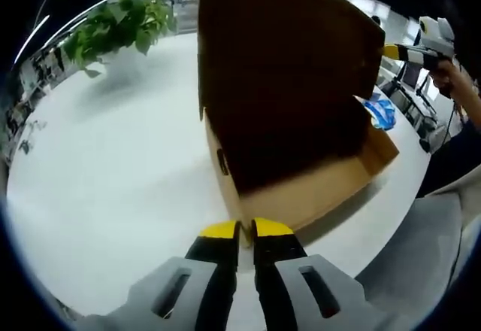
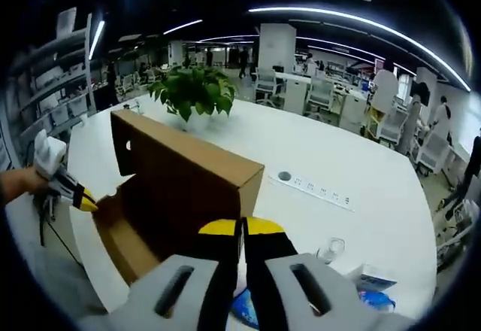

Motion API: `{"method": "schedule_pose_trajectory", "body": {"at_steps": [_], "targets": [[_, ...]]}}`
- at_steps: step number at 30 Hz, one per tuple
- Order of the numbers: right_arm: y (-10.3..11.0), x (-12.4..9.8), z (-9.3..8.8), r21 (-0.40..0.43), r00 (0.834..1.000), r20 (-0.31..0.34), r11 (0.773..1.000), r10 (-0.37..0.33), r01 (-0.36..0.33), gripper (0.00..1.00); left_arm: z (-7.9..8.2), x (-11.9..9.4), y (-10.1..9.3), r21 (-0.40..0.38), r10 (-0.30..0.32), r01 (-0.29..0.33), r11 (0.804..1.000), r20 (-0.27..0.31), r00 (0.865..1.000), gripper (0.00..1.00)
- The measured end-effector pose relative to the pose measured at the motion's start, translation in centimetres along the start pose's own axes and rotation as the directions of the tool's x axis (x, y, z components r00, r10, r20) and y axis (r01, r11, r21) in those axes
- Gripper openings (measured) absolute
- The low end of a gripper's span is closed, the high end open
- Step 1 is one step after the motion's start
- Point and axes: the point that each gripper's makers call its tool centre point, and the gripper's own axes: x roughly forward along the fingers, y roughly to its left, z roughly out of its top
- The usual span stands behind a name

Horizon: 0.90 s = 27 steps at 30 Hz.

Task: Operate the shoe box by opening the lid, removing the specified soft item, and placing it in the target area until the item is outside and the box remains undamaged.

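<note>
A cardboard shoe box (image 1: 316, 192) stands on the white table (image 1: 113, 158) with its lid (image 1: 285, 68) swung upright, dark inner side toward the left gripper view. My left gripper (image 1: 244, 229) is shut at the box's near corner, pinching the cardboard. In the right gripper view it (image 2: 89, 203) touches the left end of the box (image 2: 131, 244). My right gripper (image 2: 242, 229) is shut on the lid's edge (image 2: 188, 173) and appears beyond the lid (image 1: 391, 51), held by a hand. A blue-and-white soft packet (image 1: 379, 111) lies on the table beside the box.
A potted plant (image 2: 195, 90) stands behind the box. A socket strip (image 2: 316, 188), a small glass (image 2: 331, 250) and a blue-and-white packet (image 2: 376, 293) lie on the table to the right. Office desks and chairs are beyond. The table edge runs close to me.
</note>
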Motion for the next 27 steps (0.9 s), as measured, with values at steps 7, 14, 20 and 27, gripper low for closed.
{"method": "schedule_pose_trajectory", "body": {"at_steps": [7, 14, 20, 27], "targets": [[0.7, -0.9, -0.7, 0.006, 1.0, 0.018, 1.0, -0.006, 0.006, 0.0, 0.0, -0.1, 0.0, 0.005, 0.002, -0.002, 1.0, 0.004, 1.0, 0.04], [1.3, -1.6, -1.4, 0.011, 0.999, 0.038, 1.0, -0.016, 0.016, 0.01, 0.1, -0.2, 0.0, -0.008, 0.0, 0.001, 1.0, 0.027, 1.0, 0.04], [1.7, -2.1, -1.9, 0.022, 0.999, 0.05, 1.0, -0.017, 0.016, 0.02, 0.2, -0.4, -0.1, -0.003, 0.0, 0.0, 1.0, 0.036, 0.999, 0.05], [2.4, -2.6, -2.8, 0.003, 0.998, 0.063, 1.0, -0.019, 0.019, 0.02, 0.6, -0.9, 0.0, 0.002, 0.004, -0.004, 1.0, 0.053, 0.999, 0.08]]}}
